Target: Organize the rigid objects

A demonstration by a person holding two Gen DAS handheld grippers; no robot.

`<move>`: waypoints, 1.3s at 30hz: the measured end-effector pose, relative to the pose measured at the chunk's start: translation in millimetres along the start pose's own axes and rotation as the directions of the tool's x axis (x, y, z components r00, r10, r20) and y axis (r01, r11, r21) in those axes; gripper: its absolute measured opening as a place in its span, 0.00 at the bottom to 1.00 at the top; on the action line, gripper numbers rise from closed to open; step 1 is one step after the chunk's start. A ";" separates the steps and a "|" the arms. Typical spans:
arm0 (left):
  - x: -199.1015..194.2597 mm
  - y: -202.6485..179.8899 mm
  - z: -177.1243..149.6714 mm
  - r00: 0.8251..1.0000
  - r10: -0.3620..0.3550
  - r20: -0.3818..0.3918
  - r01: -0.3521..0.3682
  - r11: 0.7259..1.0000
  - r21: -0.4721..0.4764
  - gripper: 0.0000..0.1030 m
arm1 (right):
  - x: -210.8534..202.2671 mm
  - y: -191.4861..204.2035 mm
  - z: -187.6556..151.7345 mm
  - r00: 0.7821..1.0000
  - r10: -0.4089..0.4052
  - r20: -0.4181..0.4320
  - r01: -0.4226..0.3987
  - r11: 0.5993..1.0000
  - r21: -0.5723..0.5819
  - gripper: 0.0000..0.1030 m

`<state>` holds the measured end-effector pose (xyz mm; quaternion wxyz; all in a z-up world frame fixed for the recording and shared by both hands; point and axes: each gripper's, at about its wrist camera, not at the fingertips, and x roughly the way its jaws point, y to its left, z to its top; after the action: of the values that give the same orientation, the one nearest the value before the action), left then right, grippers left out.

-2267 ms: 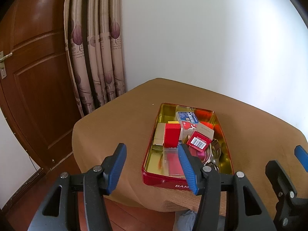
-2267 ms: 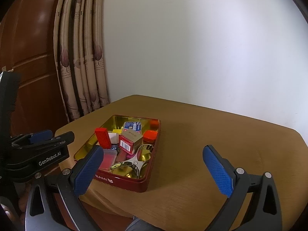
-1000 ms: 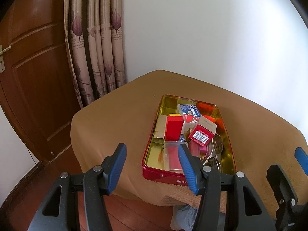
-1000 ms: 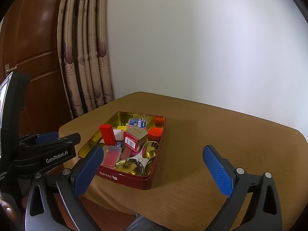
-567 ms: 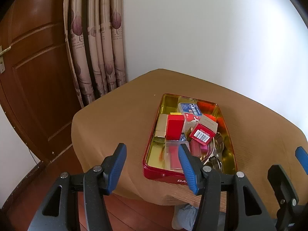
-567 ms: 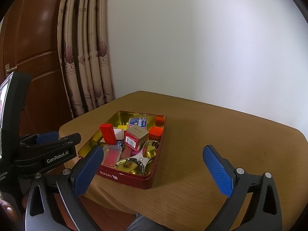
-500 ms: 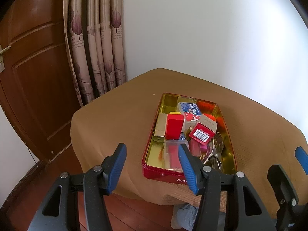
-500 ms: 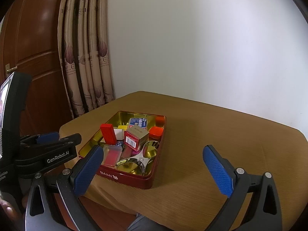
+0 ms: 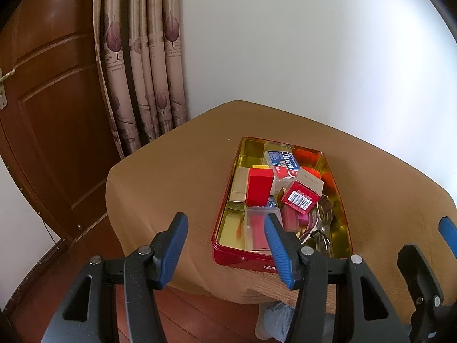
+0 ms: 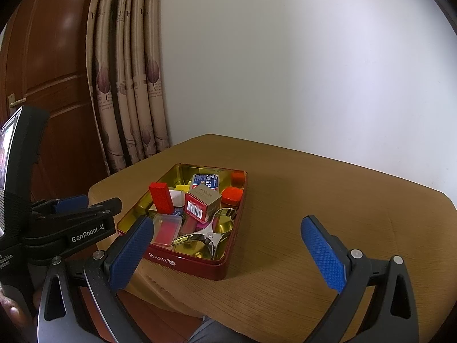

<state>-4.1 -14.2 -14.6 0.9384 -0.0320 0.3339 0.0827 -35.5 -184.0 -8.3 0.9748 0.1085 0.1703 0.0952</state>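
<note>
Counter (image 10: 328,200), brown cloth top, bare to the right of the tin. Red tin (image 10: 182,260) sits near the front-left corner, long axis running away from the person, approx. in line w/ both grippers' pointing direction. Inside: jumble of small boxes, incl. upright red box (image 9: 258,183), barcode box (image 10: 201,203), clear case (image 9: 257,223), metal tool (image 10: 205,237).

Left gripper (image 9: 225,245): jaws apart, nothing between, hovers at tin's near short edge, so nearer. Right gripper (image 10: 228,254): jaws wide apart, empty; tin lies ahead-left of it. Next pick prob. left's, reaching straight fwd and down.
</note>
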 end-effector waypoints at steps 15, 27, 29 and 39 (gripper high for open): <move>4.0 -3.9 -2.2 1.000 -0.007 -0.026 0.007 1.000 0.019 0.55 | -1.1 -0.4 -2.7 1.000 0.008 -0.008 -0.008 1.000 -0.001 0.99; 6.2 -13.8 -6.6 0.999 0.002 -0.036 0.001 0.997 0.080 0.69 | -1.5 -2.6 -3.5 1.000 0.015 -0.019 -0.015 1.000 -0.003 0.99; 6.5 -16.2 -7.8 0.999 0.010 -0.033 -0.007 0.996 0.094 0.77 | -2.2 -2.6 -3.8 1.000 0.017 -0.017 -0.017 1.000 -0.003 0.99; -2.8 -19.3 -8.9 0.999 -0.007 0.042 0.002 0.994 0.111 0.82 | -1.7 -5.3 -2.1 1.000 0.015 -0.016 -0.015 1.000 0.009 1.00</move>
<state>-8.3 -34.6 -19.6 0.9457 0.0214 0.3182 0.0625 -37.1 -189.0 -11.1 0.9722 0.1133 0.1776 0.1026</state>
